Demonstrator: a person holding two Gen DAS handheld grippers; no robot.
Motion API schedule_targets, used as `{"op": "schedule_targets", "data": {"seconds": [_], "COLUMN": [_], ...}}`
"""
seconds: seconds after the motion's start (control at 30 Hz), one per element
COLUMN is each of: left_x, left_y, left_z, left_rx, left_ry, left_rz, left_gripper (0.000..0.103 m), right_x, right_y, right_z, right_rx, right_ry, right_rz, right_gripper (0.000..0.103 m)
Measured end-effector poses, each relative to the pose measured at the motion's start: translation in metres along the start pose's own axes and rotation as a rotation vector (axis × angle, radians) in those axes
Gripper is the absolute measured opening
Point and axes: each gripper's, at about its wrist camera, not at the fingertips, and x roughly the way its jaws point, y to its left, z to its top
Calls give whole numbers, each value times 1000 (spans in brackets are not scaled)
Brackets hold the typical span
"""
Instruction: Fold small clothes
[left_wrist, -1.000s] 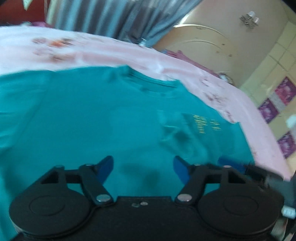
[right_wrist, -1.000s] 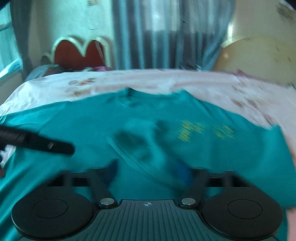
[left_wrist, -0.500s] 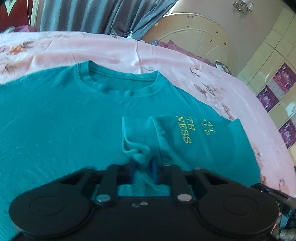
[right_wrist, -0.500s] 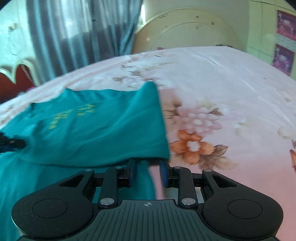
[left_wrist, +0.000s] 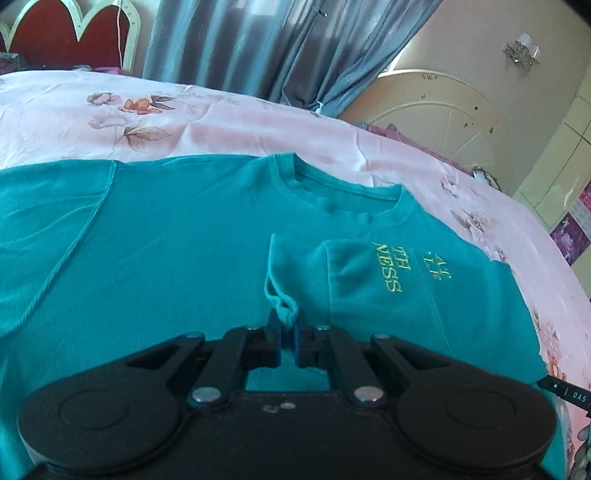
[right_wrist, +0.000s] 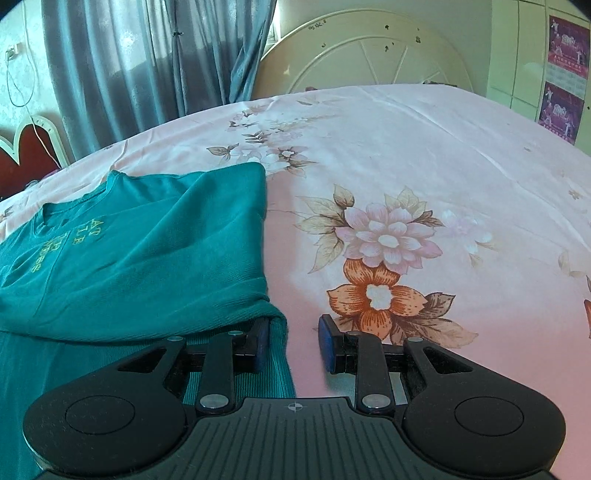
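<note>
Teal shirt (left_wrist: 166, 258) lies on floral bedsheet (right_wrist: 424, 147), side folded.

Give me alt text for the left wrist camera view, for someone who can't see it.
The left gripper is shut on a bunched bit of a teal T-shirt spread flat on a pink floral bedsheet. One side is folded inward, showing yellow lettering. Grey curtains hang behind the bed.

left gripper (left_wrist: 287, 341): black linkage, blue jaws, silver screws | right gripper (right_wrist: 291, 345): same, ribbed grey base
</note>
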Motion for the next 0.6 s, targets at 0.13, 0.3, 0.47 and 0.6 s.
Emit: {"op": "schedule_targets", "data": {"seconds": [0.13,0.3,0.47,0.6], "left_x": [-4,-14,-4,31], "left_y": [1,15,32,29], "left_z": [-5,-3,24,45], "left_rx": [-18,-12,-21,1], "left_ry": [-12,-29,-27,45], "left_rz": [-6,-42,-85,-127], "left_gripper": [6,57,60,46], "right_x": [0,-12,-50,-29], "right_y": [1,4,-3,-8], "right_z": [0,6,24,71], "right_rx": [-6,-59,-63,-7], "right_ry": [2,17,-107,-121], "right_rz": [-5,74,151,135], "right_gripper": [28,28,75,74]}}
